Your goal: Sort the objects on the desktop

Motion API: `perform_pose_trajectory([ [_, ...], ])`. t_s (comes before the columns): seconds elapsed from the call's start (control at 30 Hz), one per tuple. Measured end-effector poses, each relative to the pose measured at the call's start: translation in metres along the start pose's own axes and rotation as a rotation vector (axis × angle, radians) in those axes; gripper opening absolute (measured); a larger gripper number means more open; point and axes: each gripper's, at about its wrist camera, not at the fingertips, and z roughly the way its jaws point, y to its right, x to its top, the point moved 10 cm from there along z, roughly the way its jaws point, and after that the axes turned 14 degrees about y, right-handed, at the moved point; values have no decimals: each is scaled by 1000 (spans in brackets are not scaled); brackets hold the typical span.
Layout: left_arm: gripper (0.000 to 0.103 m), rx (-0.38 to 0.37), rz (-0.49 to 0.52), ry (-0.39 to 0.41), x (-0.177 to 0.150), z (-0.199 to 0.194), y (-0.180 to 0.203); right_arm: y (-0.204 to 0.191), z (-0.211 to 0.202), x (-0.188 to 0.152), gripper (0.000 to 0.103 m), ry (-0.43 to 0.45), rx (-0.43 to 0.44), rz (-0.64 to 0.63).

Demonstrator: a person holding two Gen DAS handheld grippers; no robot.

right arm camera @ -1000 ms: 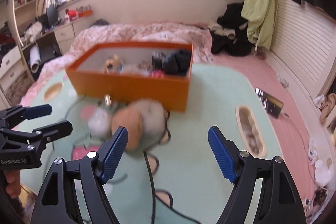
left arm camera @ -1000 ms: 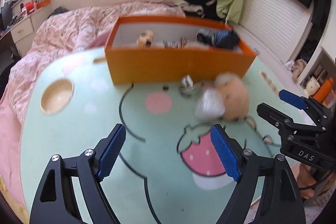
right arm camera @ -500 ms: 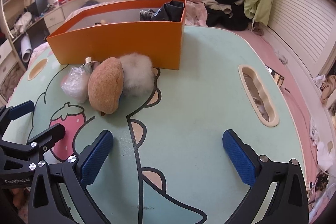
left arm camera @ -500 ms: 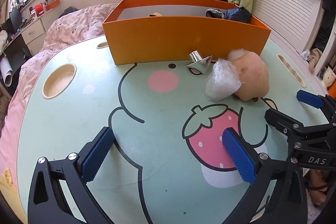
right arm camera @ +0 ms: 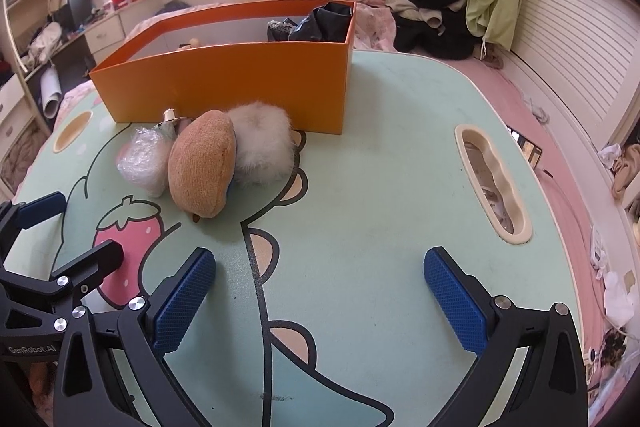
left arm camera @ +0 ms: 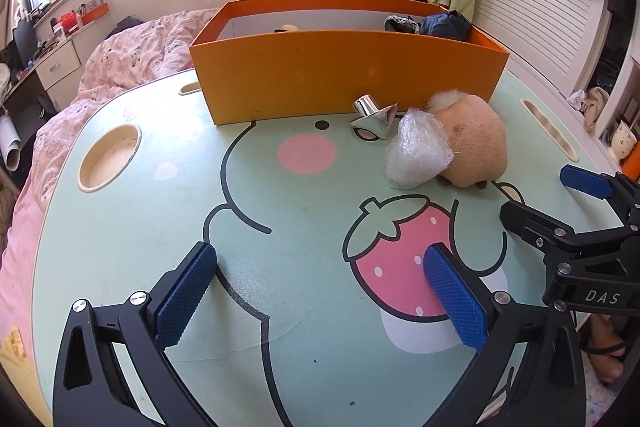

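Nearest us, our left gripper (left arm camera: 320,291) and right gripper (right arm camera: 320,297) both hang over the printed table (left arm camera: 280,227) with jaws spread wide and nothing between them. Further out, just short of the orange box (left arm camera: 344,75), three loose things huddle together. The crinkled plastic bundle (left arm camera: 416,153) looks light, slippery and easily crushed, so we would pinch it gently across its bulk. Touching it, the tan plush toy (right arm camera: 202,163) with its white fluffy part (right arm camera: 262,143) should be soft and forgiving; we would squeeze its middle. The shiny metal cone (left arm camera: 374,115) behind looks hard and slick, best taken by its stem. Beyond, the box already holds dark items.
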Motion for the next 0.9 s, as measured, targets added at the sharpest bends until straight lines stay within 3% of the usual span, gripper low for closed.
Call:
perform_pose_trajectory([
  [0.53, 103, -3, 1, 4, 0, 1, -1, -1, -1, 3, 103, 6, 4, 7],
  [0.6, 103, -3, 1, 4, 0, 1, -1, -2, -3, 5, 97, 20, 19, 18],
  [0.67, 103, -4, 0, 5, 0, 1, -1, -5, -7, 11, 79, 38, 53, 36],
  [0.9, 103, -5, 0, 7, 1, 2, 1, -38, -16, 43, 65, 70, 231, 120],
])
